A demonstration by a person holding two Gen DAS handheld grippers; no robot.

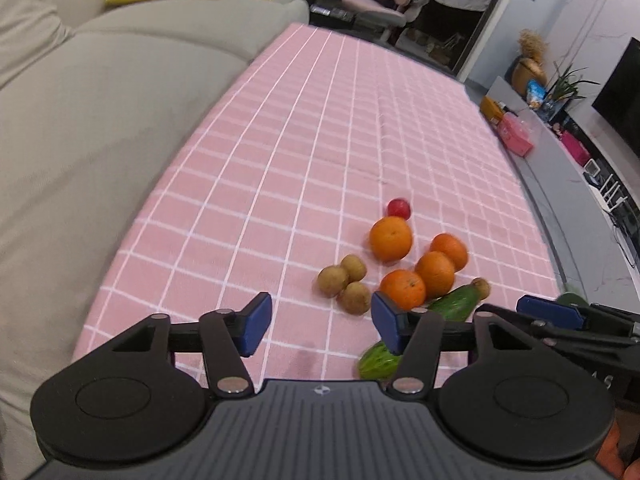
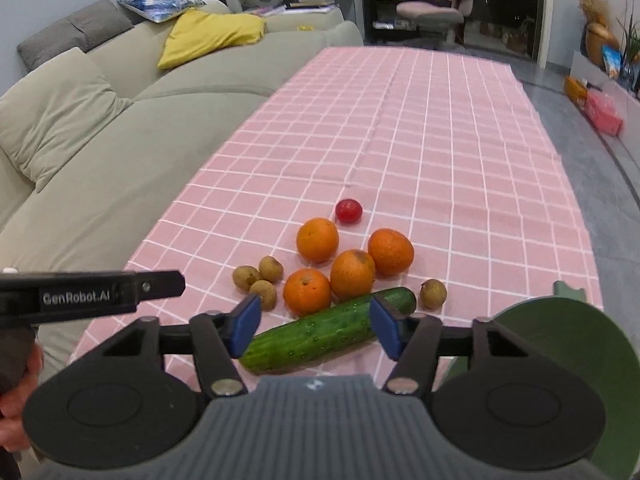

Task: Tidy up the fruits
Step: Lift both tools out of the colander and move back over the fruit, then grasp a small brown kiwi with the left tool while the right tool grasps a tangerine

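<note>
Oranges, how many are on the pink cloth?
4: one nearest the red fruit, one rightmost, one in the middle, one beside the cucumber. None seems hidden.

Left gripper point(image 1: 318, 326) tilted downward, blue pads apart, nothing pinched between them. Right gripper point(image 2: 314, 326) same pitch, jaws parted, pads not pressing anything. Person's hand point(image 2: 18, 394) wraps the left unit's handle at frame edge.
</note>
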